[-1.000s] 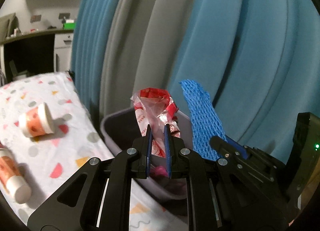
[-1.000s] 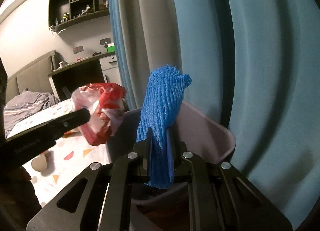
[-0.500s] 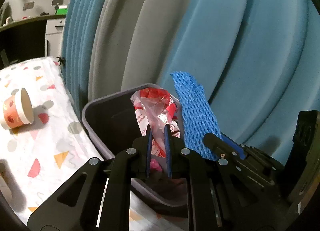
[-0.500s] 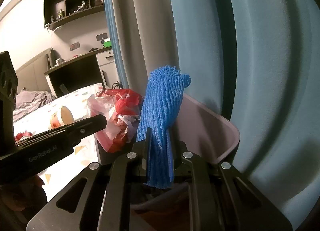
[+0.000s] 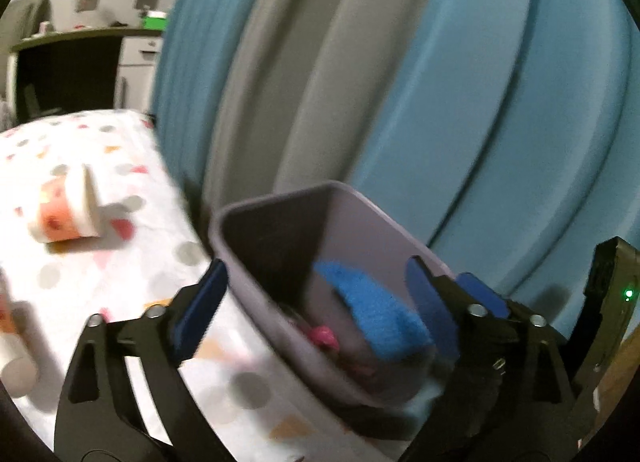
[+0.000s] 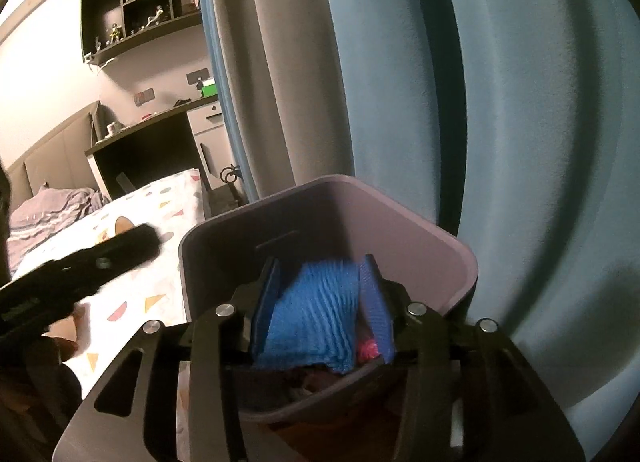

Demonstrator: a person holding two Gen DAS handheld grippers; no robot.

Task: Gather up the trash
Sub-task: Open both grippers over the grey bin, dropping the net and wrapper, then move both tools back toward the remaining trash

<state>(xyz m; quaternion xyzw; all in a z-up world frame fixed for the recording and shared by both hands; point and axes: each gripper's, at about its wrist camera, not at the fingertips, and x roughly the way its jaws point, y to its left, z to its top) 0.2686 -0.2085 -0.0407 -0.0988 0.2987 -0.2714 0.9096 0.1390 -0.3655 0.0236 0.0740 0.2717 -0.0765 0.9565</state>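
A grey-lilac trash bin (image 5: 280, 202) (image 6: 460, 258) stands against the blue and grey curtain, beside the bed. A blue foam net (image 5: 376, 310) (image 6: 316, 310) lies inside it. My left gripper (image 5: 316, 310) is open and empty over the bin's near rim. My right gripper (image 6: 324, 302) is open above the bin, its pads on either side of the blue net, apart from it. Something pink (image 5: 324, 336) (image 6: 368, 350) lies among the trash in the bin. The red and clear wrapper is out of sight.
A paper cup (image 5: 68, 210) lies on its side on the patterned bedsheet (image 5: 120, 262), and a tube-shaped container (image 5: 16, 366) lies at the left edge. A dark desk and white drawers (image 6: 208, 134) stand behind. The left gripper's arm (image 6: 80, 266) crosses the right wrist view.
Both grippers have opened. The red and clear wrapper has left my left gripper, and the blue net has dropped from my right gripper into the bin.
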